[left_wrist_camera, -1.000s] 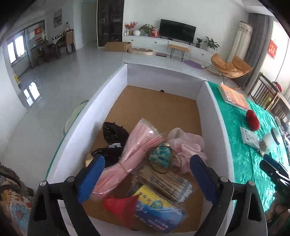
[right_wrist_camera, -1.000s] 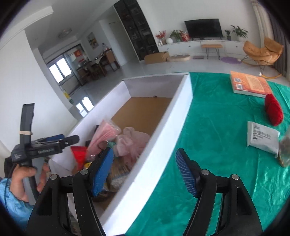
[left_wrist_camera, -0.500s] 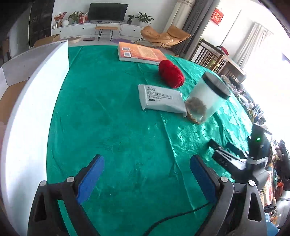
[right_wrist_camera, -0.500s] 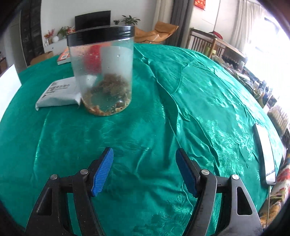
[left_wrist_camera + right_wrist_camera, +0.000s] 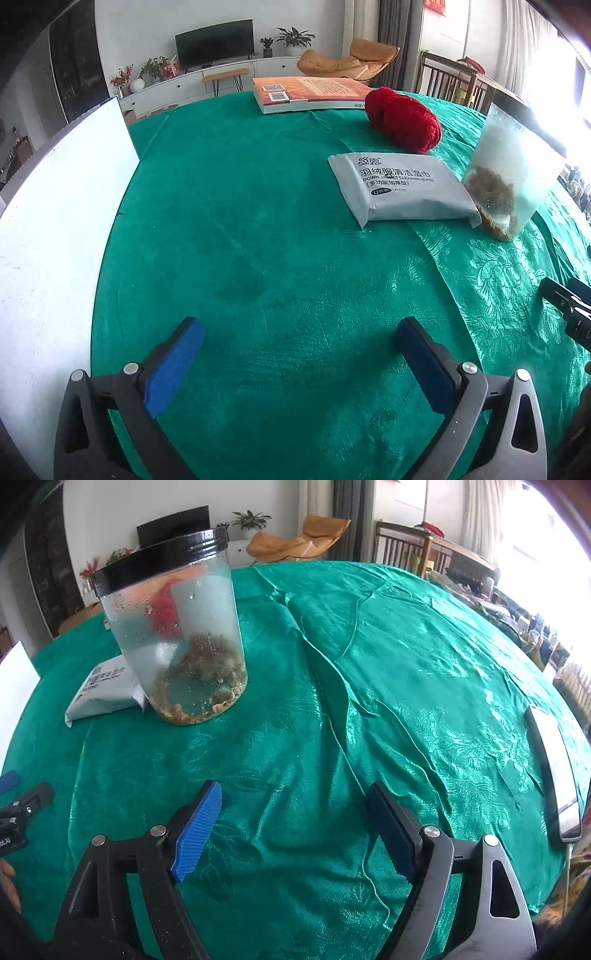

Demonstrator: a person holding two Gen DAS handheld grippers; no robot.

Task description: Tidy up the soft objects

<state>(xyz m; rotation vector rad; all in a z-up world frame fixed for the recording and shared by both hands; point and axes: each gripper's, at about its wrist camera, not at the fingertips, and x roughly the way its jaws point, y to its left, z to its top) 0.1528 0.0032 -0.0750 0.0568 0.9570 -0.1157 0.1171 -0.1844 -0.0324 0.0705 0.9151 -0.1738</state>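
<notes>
A grey pack of cleaning wipes (image 5: 400, 188) lies on the green tablecloth, with a red ball of yarn (image 5: 404, 120) behind it. The pack's end also shows in the right wrist view (image 5: 105, 692). My left gripper (image 5: 301, 360) is open and empty, low over bare cloth, well short of the pack. My right gripper (image 5: 295, 829) is open and empty over the cloth, in front of a clear jar (image 5: 181, 642). The white box wall (image 5: 55, 236) stands at my left.
The black-lidded jar, also in the left wrist view (image 5: 513, 177), touches the pack's right end. An orange book (image 5: 310, 92) lies at the far side. A flat phone-like slab (image 5: 554, 764) lies at the table's right edge. The other gripper shows at each view's edge (image 5: 569, 306).
Both grippers swung right, away from the white box of soft items. The left now faces the wipes pack and yarn, the right faces the jar. Both stayed open.
</notes>
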